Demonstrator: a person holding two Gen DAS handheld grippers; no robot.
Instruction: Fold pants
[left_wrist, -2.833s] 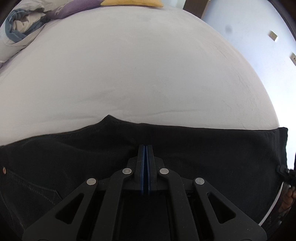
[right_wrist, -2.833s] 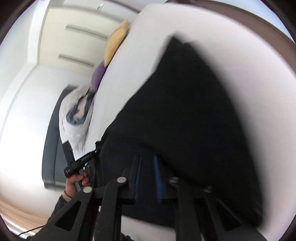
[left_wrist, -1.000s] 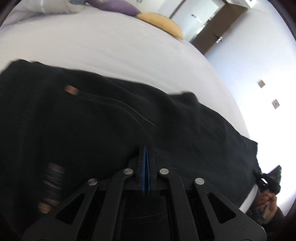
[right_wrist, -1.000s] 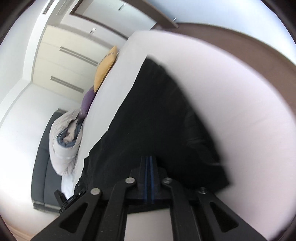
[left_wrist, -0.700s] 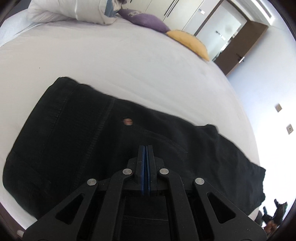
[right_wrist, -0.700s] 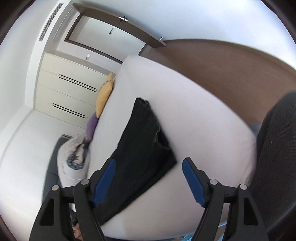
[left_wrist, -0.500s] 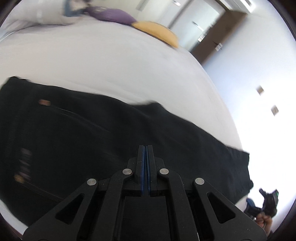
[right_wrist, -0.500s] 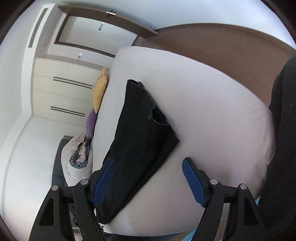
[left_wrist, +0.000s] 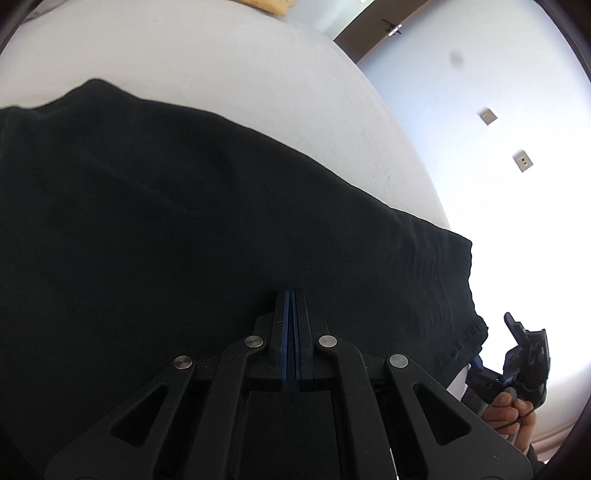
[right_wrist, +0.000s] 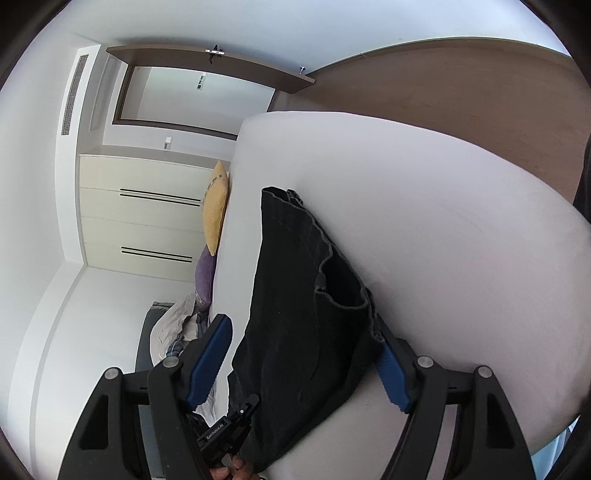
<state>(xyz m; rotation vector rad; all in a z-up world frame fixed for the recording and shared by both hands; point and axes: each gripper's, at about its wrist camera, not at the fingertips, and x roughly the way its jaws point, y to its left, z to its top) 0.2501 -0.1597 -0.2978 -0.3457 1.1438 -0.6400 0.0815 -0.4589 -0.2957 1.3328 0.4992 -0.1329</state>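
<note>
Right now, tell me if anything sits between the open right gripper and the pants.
Nothing visible does. The right gripper stands open with the hem end of the black pants already between its blue pads, on the white bed.

"GenRobot.AI" on left gripper (right_wrist: 225, 432)

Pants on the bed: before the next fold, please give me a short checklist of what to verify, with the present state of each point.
1. Pants lie on the bed, folded lengthwise: ok.
2. Right gripper open, leg end between the jaws, pads not pressing; jaws just opened: ok.
3. Left gripper shut: ok; whether it pinches cloth: cannot tell.
4. Hem edges aligned at the leg end: not ok, layers look uneven.
5. Bed beyond the pants free for folding: ok.
</note>
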